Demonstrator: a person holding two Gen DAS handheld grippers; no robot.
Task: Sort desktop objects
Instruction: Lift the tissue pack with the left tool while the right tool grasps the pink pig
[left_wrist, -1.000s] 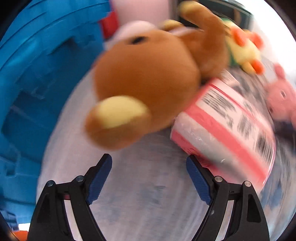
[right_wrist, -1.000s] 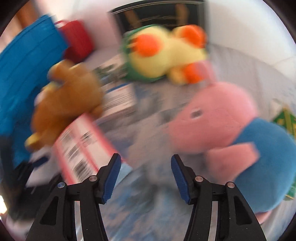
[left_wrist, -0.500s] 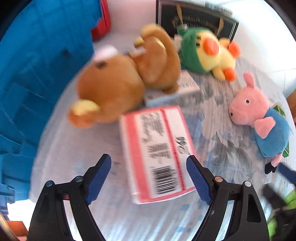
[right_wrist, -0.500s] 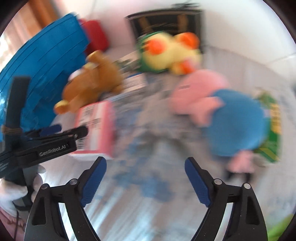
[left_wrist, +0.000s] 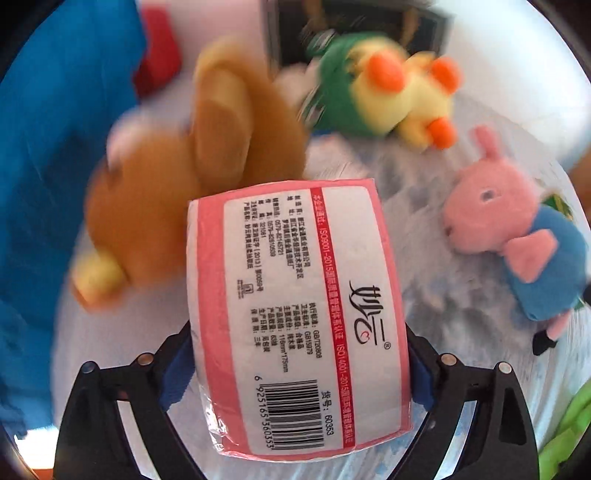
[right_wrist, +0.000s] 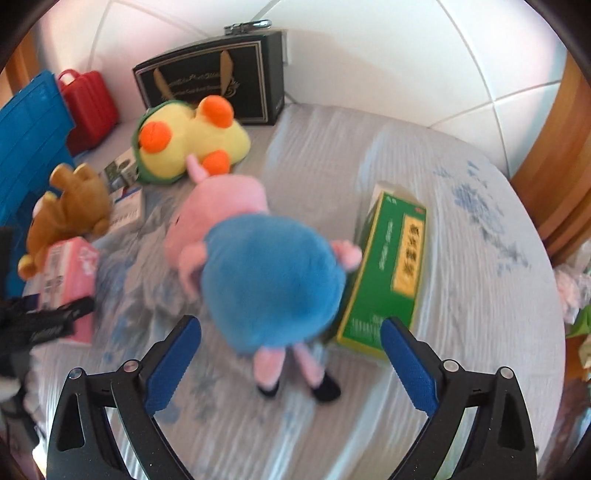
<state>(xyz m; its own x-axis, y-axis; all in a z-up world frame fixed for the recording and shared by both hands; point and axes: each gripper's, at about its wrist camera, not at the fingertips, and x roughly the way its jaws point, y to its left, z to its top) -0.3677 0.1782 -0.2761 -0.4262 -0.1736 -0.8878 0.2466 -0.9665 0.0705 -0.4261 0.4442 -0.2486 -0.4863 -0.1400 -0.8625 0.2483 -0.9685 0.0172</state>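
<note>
A pink tissue pack (left_wrist: 295, 314) with a barcode label sits between the blue pads of my left gripper (left_wrist: 299, 369); the pads touch both its sides. It also shows in the right wrist view (right_wrist: 68, 280). A brown bear plush (left_wrist: 177, 184) lies just behind it. My right gripper (right_wrist: 291, 362) is open and empty, its fingers either side of the legs of a pink pig plush in a blue shirt (right_wrist: 266, 280). A green box (right_wrist: 388, 277) lies right of the pig.
A yellow duck plush in a green hood (right_wrist: 184, 144) lies at the back, before a black gift bag (right_wrist: 218, 81). A blue crate (right_wrist: 26, 147) and a red case (right_wrist: 88, 107) stand at the left. A small flat box (right_wrist: 127, 210) lies by the bear.
My left gripper moved forward and its pads closed onto the pink tissue pack. My right gripper swung right and came up behind the pig plush, still open.
</note>
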